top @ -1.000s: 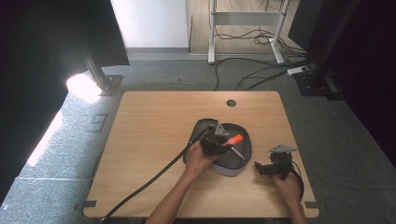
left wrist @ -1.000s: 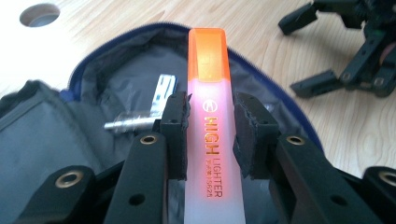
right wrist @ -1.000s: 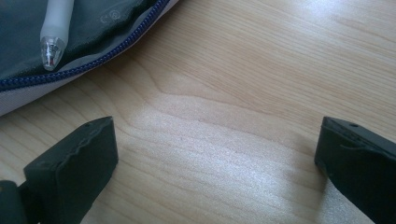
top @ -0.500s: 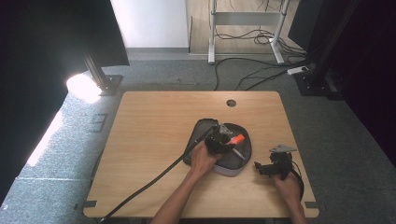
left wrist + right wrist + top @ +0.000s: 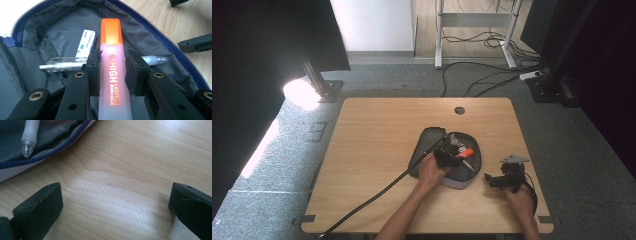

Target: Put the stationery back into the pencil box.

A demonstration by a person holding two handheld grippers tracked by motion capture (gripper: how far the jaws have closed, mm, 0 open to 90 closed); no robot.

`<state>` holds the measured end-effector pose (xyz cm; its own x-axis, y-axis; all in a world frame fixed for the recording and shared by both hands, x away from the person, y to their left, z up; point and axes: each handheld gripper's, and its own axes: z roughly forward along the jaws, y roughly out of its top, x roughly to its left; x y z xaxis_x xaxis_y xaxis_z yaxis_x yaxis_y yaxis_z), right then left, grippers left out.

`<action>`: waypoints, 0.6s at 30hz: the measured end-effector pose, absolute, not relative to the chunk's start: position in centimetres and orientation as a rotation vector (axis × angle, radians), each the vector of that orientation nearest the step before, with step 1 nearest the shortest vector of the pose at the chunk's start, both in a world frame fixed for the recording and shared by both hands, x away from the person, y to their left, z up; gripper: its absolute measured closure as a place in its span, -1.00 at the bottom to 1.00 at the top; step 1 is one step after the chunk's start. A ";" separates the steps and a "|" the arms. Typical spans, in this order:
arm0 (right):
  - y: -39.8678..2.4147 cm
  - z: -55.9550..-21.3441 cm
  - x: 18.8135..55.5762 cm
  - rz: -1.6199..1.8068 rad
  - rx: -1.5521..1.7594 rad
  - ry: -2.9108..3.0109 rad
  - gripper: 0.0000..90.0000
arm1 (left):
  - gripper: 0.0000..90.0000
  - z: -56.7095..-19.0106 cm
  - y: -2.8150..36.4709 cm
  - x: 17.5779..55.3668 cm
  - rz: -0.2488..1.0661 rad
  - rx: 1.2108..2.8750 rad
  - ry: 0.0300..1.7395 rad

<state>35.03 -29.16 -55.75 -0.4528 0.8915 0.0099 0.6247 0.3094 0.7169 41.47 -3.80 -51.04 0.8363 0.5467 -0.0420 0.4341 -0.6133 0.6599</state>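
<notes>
An orange highlighter [image 5: 112, 72] is clamped between the pads of my left gripper [image 5: 113, 71], just above the inside of an open grey pencil case [image 5: 57, 35] with a blue zip. In the high view the left gripper [image 5: 451, 155] hovers over that case [image 5: 432, 142], and the highlighter's orange cap [image 5: 466, 153] pokes out to the right. A clear pen [image 5: 62, 65] and a white eraser [image 5: 86, 43] lie inside the case. My right gripper [image 5: 492, 181] rests on the table to the right of the case, jaws wide apart over bare wood [image 5: 115, 202].
A pen tip [image 5: 28, 143] lies at the case's zip edge, close to my right gripper. The left gripper's black cable [image 5: 377, 195] runs toward the table's front left. The wooden table [image 5: 377, 130] has a round hole [image 5: 459, 110] near its far edge.
My left gripper has sunk a little toward the open case with the highlighter still held. The right gripper has stayed where it was.
</notes>
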 end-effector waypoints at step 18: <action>-29.2 -55.7 35.0 0.934 1.352 2.193 -1.00 | -0.18 -49.4 -3.1 41.1 0.209 2.266 0.704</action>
